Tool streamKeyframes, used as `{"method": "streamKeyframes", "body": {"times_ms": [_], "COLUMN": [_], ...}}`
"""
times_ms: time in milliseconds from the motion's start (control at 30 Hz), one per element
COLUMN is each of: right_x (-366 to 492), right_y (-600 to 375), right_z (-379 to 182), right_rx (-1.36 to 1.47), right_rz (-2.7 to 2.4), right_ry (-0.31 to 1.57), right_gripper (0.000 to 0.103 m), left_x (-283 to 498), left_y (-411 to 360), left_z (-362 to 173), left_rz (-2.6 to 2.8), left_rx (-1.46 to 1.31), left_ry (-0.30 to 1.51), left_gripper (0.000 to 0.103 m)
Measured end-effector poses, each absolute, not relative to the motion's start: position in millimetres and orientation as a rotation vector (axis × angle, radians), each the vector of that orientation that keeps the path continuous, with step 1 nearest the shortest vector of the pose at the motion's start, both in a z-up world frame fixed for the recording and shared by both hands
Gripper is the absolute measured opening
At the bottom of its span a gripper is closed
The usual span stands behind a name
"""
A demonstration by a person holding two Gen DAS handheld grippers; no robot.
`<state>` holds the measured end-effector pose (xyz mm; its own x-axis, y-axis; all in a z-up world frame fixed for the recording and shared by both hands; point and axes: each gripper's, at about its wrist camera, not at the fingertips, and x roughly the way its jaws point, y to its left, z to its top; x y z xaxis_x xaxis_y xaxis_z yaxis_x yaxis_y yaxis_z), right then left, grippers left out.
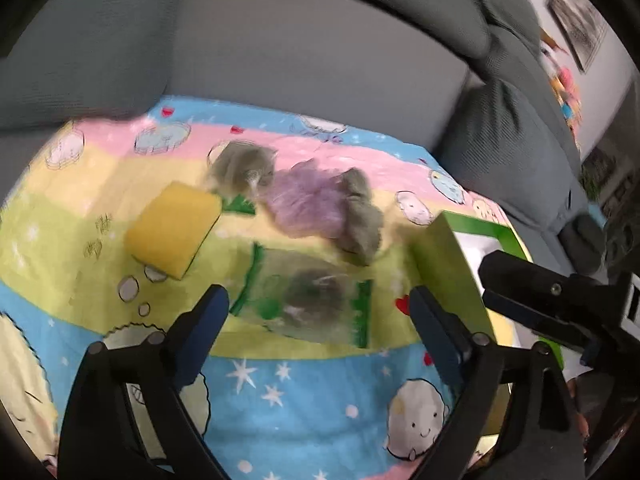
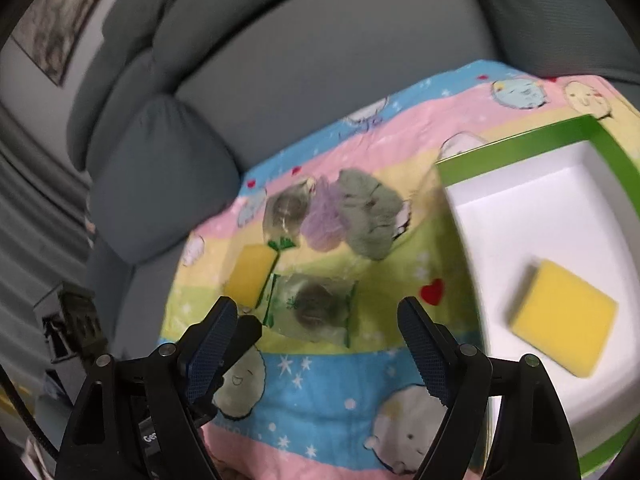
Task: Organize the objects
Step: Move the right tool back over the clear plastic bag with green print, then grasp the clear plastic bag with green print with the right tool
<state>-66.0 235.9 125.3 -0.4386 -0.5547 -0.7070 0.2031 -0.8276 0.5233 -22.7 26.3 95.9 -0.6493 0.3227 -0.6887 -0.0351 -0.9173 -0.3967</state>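
One sponge boxed, the rest not yet sorted; both my grippers wide apart and empty.

My left gripper (image 1: 320,312) and right gripper (image 2: 318,324) both hover, spread, over the bagged scrubber (image 2: 312,310), holding nothing. Done so far: one yellow sponge (image 2: 562,336) lies in the green-rimmed white box (image 2: 520,216), at 3 o'clock of the pile. Left on the cartoon blanket (image 1: 304,396): a second yellow sponge (image 1: 172,230) at 10 o'clock of the bagged scrubber, and at 12 o'clock a purple puff (image 1: 302,204), a grey-green puff (image 1: 360,220) touching it, plus another bagged item (image 1: 242,168), probably a scrubber too, blur hides it. Blanket covers a grey sofa (image 1: 320,60); framed pictures (image 2: 56,28) hang on the wall.
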Motion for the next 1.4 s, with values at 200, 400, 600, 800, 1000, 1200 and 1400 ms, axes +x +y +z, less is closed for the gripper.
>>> {"method": "streamKeyframes", "body": {"times_ms": [200,400,600,800,1000,1200,1400], "right_x": [-102,-115,-113,-109,-111,-119,-117], "right_y": [206,191,177,173,172,168,165], "right_z": [94,59,54,59,54,38,41], "right_rx": [1.481,1.583,1.571,1.547,1.561,1.581,1.538], "right_rz": [-2.245,-2.162,-2.144,-2.173,-2.176,-2.139,-2.153], "right_ry": [-0.518,-0.508,-0.463,-0.435,-0.432,-0.443,-0.399], "right_gripper": [0.084,0.084,0.084,0.083,0.078,0.069,0.062], "left_x": [-44,-53,-54,-53,-60,-61,-57], "left_y": [18,20,19,1,11,13,18], "left_z": [61,50,47,45,33,30,39], "left_rz": [2.498,2.473,2.493,2.519,2.449,2.404,2.429], "left_rx": [-1.307,-1.352,-1.37,-1.36,-1.398,-1.359,-1.319], "left_ry": [-0.615,-0.617,-0.602,-0.644,-0.645,-0.676,-0.638], "left_gripper": [0.091,0.091,0.091,0.091,0.085,0.062,0.054]}}
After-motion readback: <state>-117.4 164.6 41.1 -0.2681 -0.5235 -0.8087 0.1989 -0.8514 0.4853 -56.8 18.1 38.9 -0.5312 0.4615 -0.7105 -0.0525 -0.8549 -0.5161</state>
